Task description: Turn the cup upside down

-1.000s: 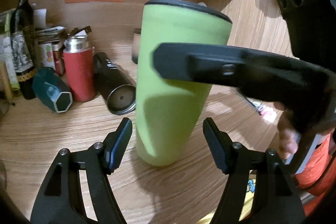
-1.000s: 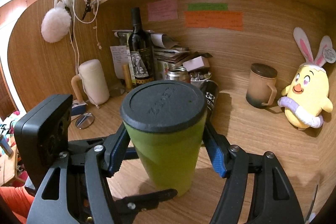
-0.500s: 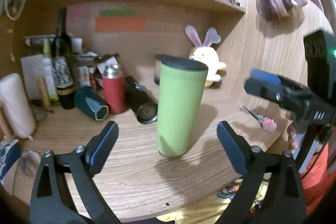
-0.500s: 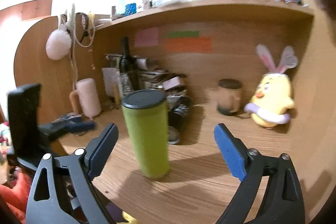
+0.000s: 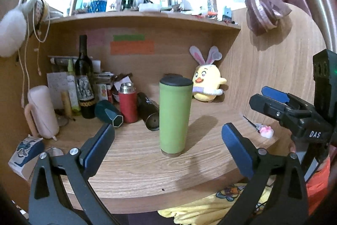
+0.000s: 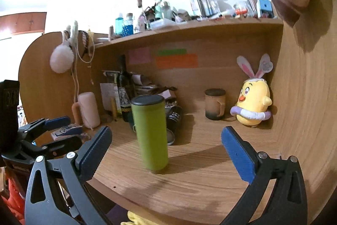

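Observation:
A tall green cup (image 5: pixel 173 117) with a dark end on top stands alone on the wooden desk (image 5: pixel 134 159), near the front edge. It also shows in the right wrist view (image 6: pixel 150 132). My left gripper (image 5: pixel 168 147) is open and empty, held back from the cup at the desk's front. My right gripper (image 6: pixel 166 151) is open and empty too, back from the cup. The right gripper shows at the right of the left wrist view (image 5: pixel 280 102), and the left gripper at the left of the right wrist view (image 6: pixel 48 130).
Behind the cup lie a black flask (image 5: pixel 148 112), a red flask (image 5: pixel 127 105), a teal cup (image 5: pixel 108 116) and a wine bottle (image 5: pixel 84 81). A brown mug (image 6: pixel 214 103) and a yellow plush chick (image 6: pixel 251 102) stand at the back right. A shelf (image 5: pixel 147 16) overhangs the desk.
Both grippers have let go of the green cup, opened wide and pulled back toward the desk's front edge. The cup stays standing on the desk.

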`<state>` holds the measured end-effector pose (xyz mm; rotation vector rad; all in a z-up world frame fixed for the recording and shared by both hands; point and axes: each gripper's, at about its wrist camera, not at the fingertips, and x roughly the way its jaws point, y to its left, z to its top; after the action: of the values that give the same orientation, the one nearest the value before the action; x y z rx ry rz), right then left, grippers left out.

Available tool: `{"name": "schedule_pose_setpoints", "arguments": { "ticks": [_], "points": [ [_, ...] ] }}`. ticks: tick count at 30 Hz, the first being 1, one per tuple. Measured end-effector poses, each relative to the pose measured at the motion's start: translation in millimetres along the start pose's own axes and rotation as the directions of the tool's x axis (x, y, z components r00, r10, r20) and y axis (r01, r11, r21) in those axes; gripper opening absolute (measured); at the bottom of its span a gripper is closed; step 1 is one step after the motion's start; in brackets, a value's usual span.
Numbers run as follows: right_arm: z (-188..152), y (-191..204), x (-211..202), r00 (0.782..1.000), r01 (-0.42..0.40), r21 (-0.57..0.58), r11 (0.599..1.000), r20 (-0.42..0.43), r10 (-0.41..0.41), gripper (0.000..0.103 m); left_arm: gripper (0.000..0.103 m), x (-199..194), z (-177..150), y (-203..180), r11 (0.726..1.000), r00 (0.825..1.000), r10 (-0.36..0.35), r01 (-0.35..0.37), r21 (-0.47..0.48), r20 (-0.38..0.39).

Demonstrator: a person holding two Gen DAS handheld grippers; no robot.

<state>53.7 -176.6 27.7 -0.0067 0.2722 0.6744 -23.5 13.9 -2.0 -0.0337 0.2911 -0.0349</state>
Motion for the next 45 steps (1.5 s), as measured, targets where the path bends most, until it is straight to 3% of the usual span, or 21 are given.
{"name": "schedule_pose_setpoints", "arguments": {
  "ticks": [13, 45],
  "points": [
    [-6, 14, -26, 0.999, 0.015, 0.015, 1.0, 0.032, -0.016, 0.103, 0.103, -10, -6, -12, 1.0, 1.0, -0.025, 0.025, 0.005, -0.004],
    [-7, 14, -36, 0.999, 0.025, 0.021, 0.999, 0.041, -0.025, 0.103, 0.103, -13, -5, -20, 0.999, 0.999, -0.043, 0.043, 0.009, -0.006]
  ]
}}
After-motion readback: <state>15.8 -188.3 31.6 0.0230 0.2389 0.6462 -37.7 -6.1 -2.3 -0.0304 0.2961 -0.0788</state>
